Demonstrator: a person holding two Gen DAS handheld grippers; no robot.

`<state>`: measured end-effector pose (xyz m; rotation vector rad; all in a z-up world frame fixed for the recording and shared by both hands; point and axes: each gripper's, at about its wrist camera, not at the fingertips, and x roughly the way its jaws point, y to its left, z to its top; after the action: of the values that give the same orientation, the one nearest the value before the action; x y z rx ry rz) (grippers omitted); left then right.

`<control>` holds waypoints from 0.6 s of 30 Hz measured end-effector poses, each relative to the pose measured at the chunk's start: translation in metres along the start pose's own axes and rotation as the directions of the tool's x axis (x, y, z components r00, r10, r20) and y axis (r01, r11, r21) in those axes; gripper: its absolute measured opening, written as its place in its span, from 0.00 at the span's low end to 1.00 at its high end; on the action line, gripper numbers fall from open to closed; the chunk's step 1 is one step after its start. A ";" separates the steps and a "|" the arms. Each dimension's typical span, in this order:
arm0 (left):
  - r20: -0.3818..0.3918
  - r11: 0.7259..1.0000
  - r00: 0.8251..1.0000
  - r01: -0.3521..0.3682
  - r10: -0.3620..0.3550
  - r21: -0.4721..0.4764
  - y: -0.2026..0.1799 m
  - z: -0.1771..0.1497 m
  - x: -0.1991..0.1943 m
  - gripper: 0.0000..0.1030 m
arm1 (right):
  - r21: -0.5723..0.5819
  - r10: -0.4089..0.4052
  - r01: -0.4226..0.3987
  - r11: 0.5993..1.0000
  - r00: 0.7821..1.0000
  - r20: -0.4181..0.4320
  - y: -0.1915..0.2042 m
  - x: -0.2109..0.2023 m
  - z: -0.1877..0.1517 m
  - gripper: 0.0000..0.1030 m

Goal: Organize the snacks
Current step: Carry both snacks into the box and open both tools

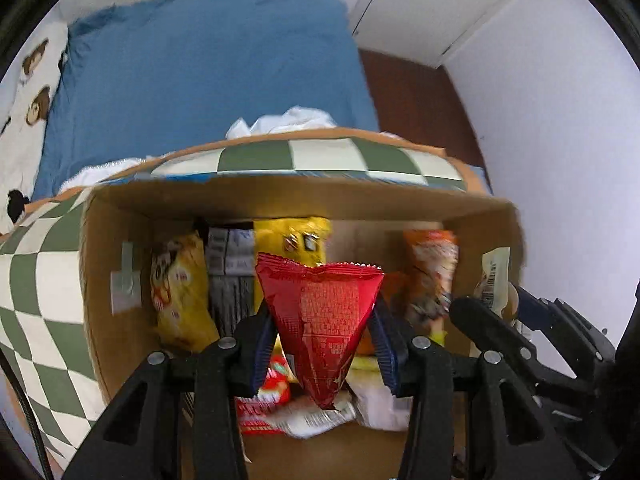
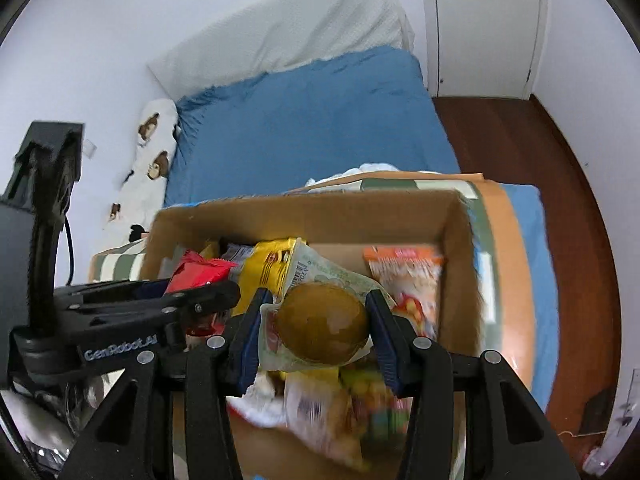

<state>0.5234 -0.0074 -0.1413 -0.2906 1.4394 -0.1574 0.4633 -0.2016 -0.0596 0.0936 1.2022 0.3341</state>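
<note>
Both grippers are loaded and poised over an open brown cardboard box (image 1: 280, 200) that rests on a green-and-white checkered cushion (image 1: 40, 280) at the near end of a bed with a blue sheet (image 1: 208, 80).

The left gripper (image 1: 324, 344) is clamped on a red foil snack packet (image 1: 320, 320), pinched near its lower end so the crimped top points toward the far wall of the box. The right gripper (image 2: 316, 332) grips a clear pouch holding a round brown cake (image 2: 320, 324), held above loose packets at the near end.

Inside, a yellow bag (image 1: 180, 296), a grey packet (image 1: 232, 276), a second yellow bag (image 1: 296, 240) and an orange packet (image 1: 432, 272) stand upright along the far wall.

Judgement: the step in hand is placing, with items being filed upright. The next move calls for lowering the red packet into the gap between the second yellow bag and the orange packet, then releasing without toppling its neighbours.
</note>
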 end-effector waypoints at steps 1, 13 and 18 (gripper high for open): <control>-0.015 1.000 1.000 -0.004 0.004 -0.008 0.004 0.006 0.005 0.40 | -0.004 -0.006 0.006 1.000 1.000 -0.024 0.000 0.013 0.009 0.49; -0.088 0.993 0.991 -0.107 0.103 -0.043 0.027 0.012 0.034 0.82 | 0.009 -0.035 0.037 0.999 0.982 -0.185 -0.011 0.094 0.042 0.81; -0.082 0.993 0.990 -0.116 0.113 -0.036 0.028 0.003 0.035 0.89 | -0.005 -0.088 0.089 0.996 0.976 -0.201 -0.018 0.093 0.038 0.87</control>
<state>0.5290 0.0098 -0.1823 -0.2369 1.5358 -0.0464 0.5314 -0.1864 -0.1341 0.0095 1.4027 0.2671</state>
